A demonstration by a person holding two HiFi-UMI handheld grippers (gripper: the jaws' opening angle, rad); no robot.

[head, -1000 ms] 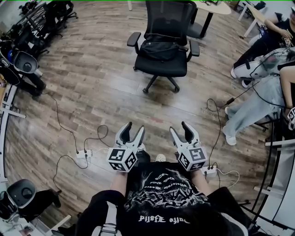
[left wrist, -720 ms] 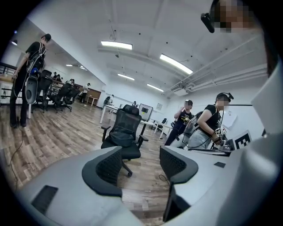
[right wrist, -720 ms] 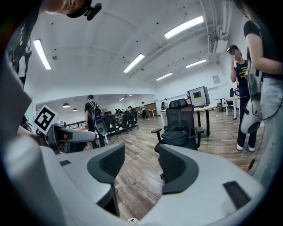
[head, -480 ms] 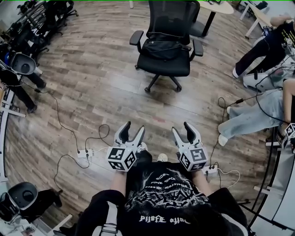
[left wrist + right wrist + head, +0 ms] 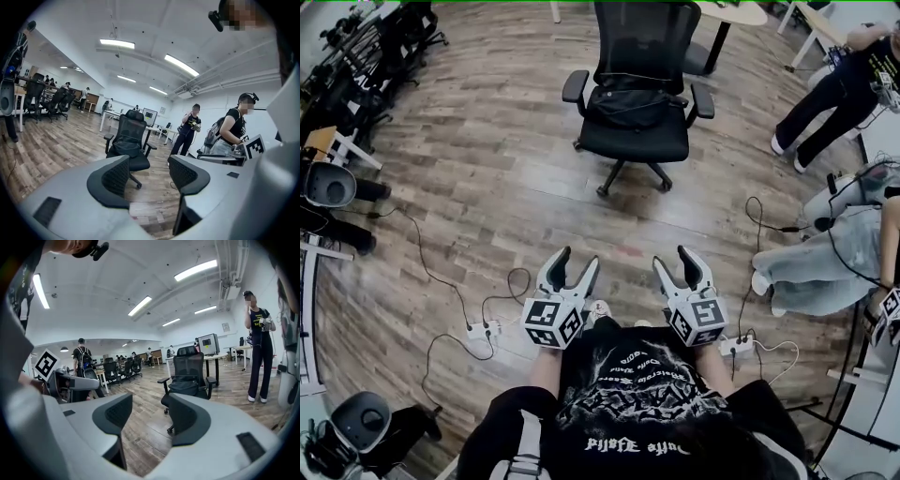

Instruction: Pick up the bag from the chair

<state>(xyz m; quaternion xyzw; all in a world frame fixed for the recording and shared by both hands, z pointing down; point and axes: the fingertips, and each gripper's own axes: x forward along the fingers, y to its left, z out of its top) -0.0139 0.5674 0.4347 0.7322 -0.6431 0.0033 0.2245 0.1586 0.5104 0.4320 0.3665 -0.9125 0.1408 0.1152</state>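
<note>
Head view shows the black bag lying on the seat of the black chair, far from the left tool and right tool, both wide open and holding nothing.

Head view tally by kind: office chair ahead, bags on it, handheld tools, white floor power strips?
Office chair: 1
Bag: 1
Tools: 2, left tool, right tool
Power strips: 2, left power strip, right power strip
Total: 6
</note>
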